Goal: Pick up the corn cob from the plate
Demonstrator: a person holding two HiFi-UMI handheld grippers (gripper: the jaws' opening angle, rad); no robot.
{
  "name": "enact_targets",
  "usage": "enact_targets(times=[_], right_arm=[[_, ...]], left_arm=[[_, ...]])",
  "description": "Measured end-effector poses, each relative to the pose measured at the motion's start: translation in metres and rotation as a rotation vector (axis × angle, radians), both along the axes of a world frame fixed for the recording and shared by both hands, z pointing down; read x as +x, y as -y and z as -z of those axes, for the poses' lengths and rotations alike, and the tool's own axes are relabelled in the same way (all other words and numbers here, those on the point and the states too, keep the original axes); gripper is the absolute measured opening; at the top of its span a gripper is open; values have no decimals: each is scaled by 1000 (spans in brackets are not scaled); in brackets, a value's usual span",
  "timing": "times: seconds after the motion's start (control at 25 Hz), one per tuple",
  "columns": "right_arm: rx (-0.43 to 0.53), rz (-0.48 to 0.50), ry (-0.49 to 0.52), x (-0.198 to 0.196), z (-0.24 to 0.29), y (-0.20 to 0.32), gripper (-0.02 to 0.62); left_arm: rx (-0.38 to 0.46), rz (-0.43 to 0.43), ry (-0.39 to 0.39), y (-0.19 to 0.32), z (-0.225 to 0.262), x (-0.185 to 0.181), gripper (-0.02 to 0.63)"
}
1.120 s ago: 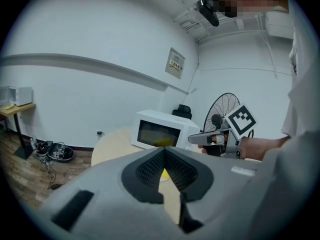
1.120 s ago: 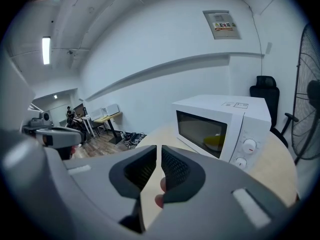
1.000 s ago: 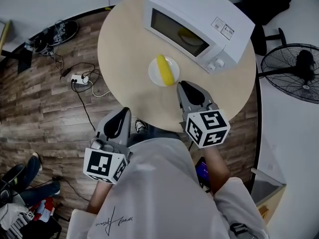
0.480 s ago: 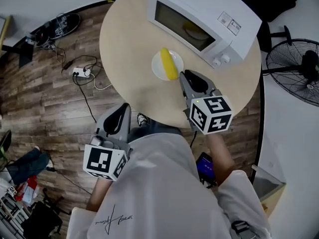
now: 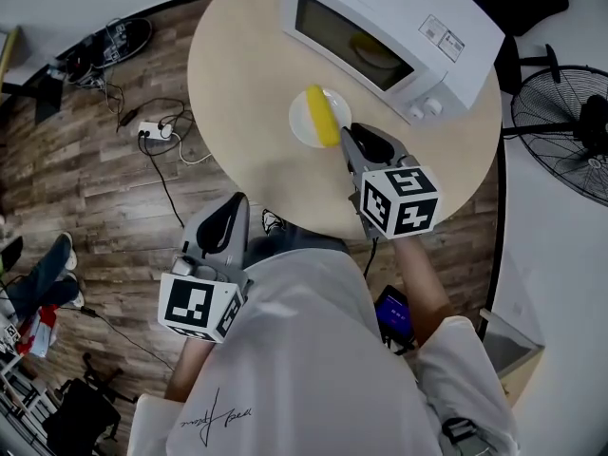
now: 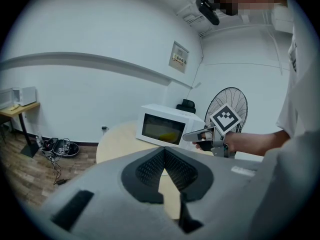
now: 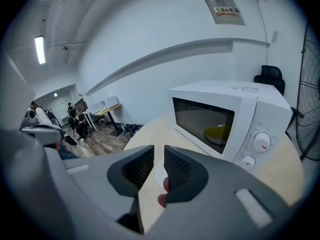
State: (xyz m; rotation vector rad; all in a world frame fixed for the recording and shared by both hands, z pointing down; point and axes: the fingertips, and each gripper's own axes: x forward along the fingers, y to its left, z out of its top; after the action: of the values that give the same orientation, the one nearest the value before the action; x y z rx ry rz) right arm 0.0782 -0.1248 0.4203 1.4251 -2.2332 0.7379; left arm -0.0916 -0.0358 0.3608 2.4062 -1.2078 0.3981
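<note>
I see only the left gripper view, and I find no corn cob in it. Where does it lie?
Observer: The corn cob lies on a white plate, in front of the microwave door.
Operator: How near is the right claw?
Observer: Its tip is at the plate's rim, close beside the cob's near end.
Operator: Does it grip the cob?
Observer: No. Its jaws have just been opening; the narrow gap between them holds nothing.
</note>
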Motion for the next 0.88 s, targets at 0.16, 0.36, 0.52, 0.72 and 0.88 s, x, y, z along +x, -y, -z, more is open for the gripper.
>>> enact_targets(times=[0.16,0.36,0.52,0.72,0.88], right_arm=[[-23,-4,-3,3,-10,4,80],[-59,-6,-8,9,-26,8,84],[-88,2,-12,10,-38,11,89],[-115,11,-20,10,-51,15,91],[-134,17,-25,8,-60,20,96]], left_arm=[[-13,8,3,1,-4,0,0],[-25,16,3,3,-8,1,0],[-32,17,9,5,-10,3,0],[-38,36,5,6,-13,2,0],[-46,35,12,8,-14,2,0]])
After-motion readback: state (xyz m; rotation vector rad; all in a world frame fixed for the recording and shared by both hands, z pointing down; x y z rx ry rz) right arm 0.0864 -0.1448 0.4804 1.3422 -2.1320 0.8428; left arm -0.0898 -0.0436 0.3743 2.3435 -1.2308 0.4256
